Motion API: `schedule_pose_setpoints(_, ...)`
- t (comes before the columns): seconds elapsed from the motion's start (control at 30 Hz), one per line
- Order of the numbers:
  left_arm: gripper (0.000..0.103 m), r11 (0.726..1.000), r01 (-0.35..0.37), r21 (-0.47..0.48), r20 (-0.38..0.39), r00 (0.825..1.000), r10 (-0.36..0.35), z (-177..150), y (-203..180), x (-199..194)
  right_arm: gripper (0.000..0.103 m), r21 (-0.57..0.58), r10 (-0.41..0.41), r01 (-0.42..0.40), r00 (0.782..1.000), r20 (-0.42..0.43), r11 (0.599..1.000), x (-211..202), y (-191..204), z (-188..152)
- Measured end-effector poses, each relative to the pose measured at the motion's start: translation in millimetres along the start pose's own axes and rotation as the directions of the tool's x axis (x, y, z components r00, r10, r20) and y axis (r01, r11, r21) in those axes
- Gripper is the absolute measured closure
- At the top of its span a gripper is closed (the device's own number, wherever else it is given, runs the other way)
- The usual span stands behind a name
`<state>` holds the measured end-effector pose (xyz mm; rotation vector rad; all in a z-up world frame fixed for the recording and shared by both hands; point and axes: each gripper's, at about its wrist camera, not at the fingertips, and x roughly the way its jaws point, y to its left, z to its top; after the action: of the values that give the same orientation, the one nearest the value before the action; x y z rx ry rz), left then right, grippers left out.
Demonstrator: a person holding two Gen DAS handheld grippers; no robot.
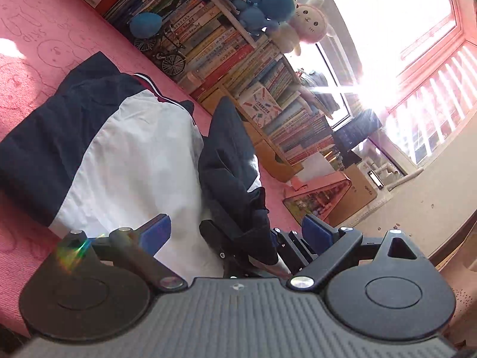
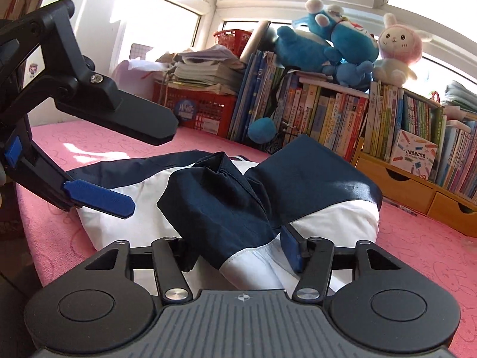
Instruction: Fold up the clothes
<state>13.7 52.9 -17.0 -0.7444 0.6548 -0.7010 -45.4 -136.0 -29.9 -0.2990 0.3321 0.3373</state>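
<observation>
Risk: the navy sleeve (image 2: 220,197) bunched across the jacket (image 2: 328,217) could drag and undo the fold if either tongs snag it on the way out. Right tongs (image 2: 238,249) stand wide with sleeve fabric between the fingers, pads not pressing. Left tongs (image 2: 149,167) also wide, empty, just above the white panel. The jacket lies on the pink bed (image 2: 417,253), bookshelf (image 2: 342,110) beyond.

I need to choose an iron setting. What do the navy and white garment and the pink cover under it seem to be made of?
Navy and white garment: thin, smooth woven cloth, likely cotton or polyester blend; sharp creases, slight sheen. Pink cover: looks like soft, matte terry-like fabric with embossed cartoon outlines.
</observation>
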Motion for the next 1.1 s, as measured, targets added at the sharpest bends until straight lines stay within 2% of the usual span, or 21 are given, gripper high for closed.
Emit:
schedule_pose_setpoints(0.13,0.006,1.000,0.022,0.003,-0.037,0.999,-0.022,-5,-4,13,0.032,-0.037,-0.051,0.051,0.999,0.006,0.998,-13,6,-11)
schedule_pose_setpoints(0.27,0.005,0.999,0.035,-0.026,-0.072,0.997,-0.037,-10,-3,26,0.033,-0.024,-0.105,0.106,0.994,0.026,0.994,-25,3,-19)
schedule_pose_setpoints(0.33,0.005,0.999,0.031,-0.043,-0.086,0.996,-0.035,-11,-2,31,0.043,-0.005,-0.126,0.127,0.991,0.035,0.992,-31,0,-22)
schedule_pose_setpoints(0.4,0.005,0.998,0.029,-0.057,-0.092,0.995,-0.035,-13,-1,34,0.072,0.016,-0.146,0.145,0.988,0.050,0.989,-36,-5,-24)
schedule_pose_setpoints(0.5,0.005,0.995,0.044,-0.089,-0.082,0.995,-0.051,-11,0,39,0.079,0.047,-0.155,0.151,0.985,0.074,0.987,-40,-10,-25)
schedule_pose_setpoints(0.67,0.006,0.992,0.037,-0.122,-0.029,0.999,-0.041,-4,-6,59,0.080,0.071,-0.158,0.152,0.984,0.079,0.986,-39,-7,-26)
schedule_pose_setpoints(0.77,0.021,0.992,-0.001,-0.127,-0.007,1.000,0.000,-5,-10,71,0.080,0.076,-0.166,0.160,0.983,0.075,0.984,-39,-6,-28)
schedule_pose_setpoints(0.8,0.032,0.992,-0.020,-0.125,-0.003,1.000,0.019,-6,-11,75,0.079,0.082,-0.171,0.165,0.983,0.072,0.983,-39,-6,-29)
schedule_pose_setpoints(0.83,0.039,0.992,-0.040,-0.121,-0.001,0.999,0.040,-7,-13,78,0.079,0.090,-0.177,0.171,0.982,0.068,0.981,-39,-7,-30)
schedule_pose_setpoints(0.9,0.073,0.990,-0.095,-0.102,0.011,0.995,0.097,-8,-15,81,0.078,0.099,-0.190,0.183,0.980,0.062,0.978,-39,-7,-33)
schedule_pose_setpoints(0.97,0.094,0.988,-0.138,-0.075,0.033,0.989,0.141,-6,-18,81,0.072,0.096,-0.200,0.194,0.978,0.059,0.976,-40,-6,-35)
schedule_pose_setpoints(1.03,0.097,0.988,-0.153,-0.033,0.092,0.984,0.156,-2,-22,70,0.063,0.083,-0.209,0.203,0.976,0.060,0.976,-41,-5,-36)
schedule_pose_setpoints(1.1,0.097,0.983,-0.183,0.016,0.189,0.966,0.177,9,-29,53,0.056,0.075,-0.213,0.208,0.975,0.058,0.975,-41,-4,-37)
